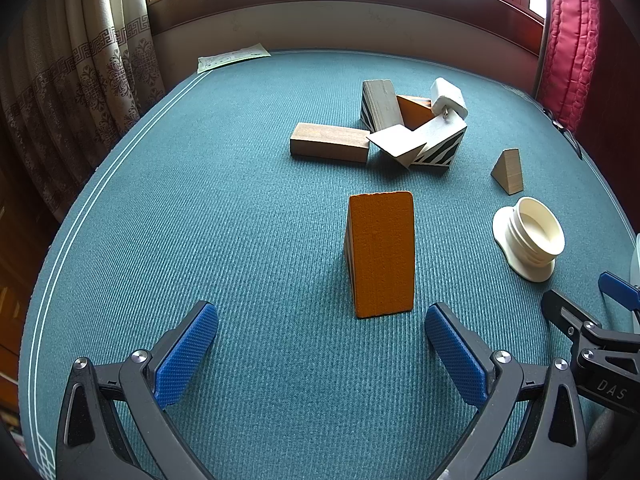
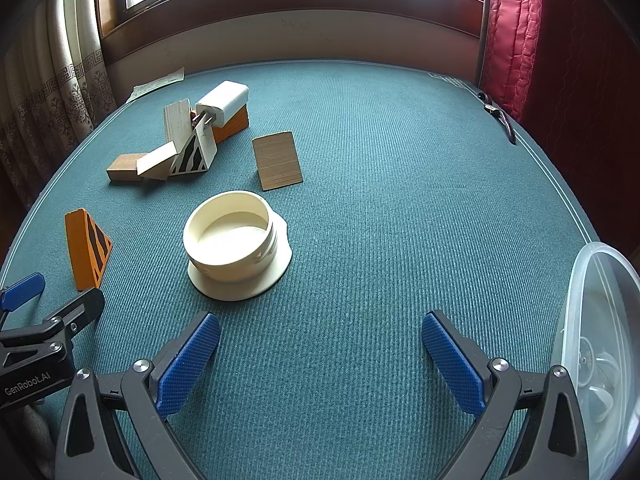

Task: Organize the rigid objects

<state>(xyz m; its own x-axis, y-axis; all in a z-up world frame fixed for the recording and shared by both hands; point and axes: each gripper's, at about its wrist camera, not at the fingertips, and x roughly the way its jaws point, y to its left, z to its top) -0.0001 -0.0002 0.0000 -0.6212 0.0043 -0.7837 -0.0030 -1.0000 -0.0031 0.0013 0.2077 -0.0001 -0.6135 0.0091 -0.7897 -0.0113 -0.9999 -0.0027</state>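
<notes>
An orange wedge block (image 1: 382,254) stands on the teal mat just ahead of my left gripper (image 1: 320,354), which is open and holds nothing. The same orange wedge (image 2: 86,248) shows at the left of the right wrist view. A cream threaded ring part (image 2: 234,242) sits in front of my right gripper (image 2: 320,356), also open and empty; the ring (image 1: 528,236) lies right of the orange wedge. Farther back is a heap of wooden blocks (image 1: 384,124) with a white charger (image 1: 449,97) on top, and a small wooden wedge (image 1: 509,171) apart from it.
A clear plastic container (image 2: 600,352) stands at the right edge beside my right gripper. A paper sheet (image 1: 232,57) lies at the far left corner of the mat. A curtain (image 1: 80,80) hangs at left, a red quilted cloth (image 2: 516,32) at right, a window wall behind.
</notes>
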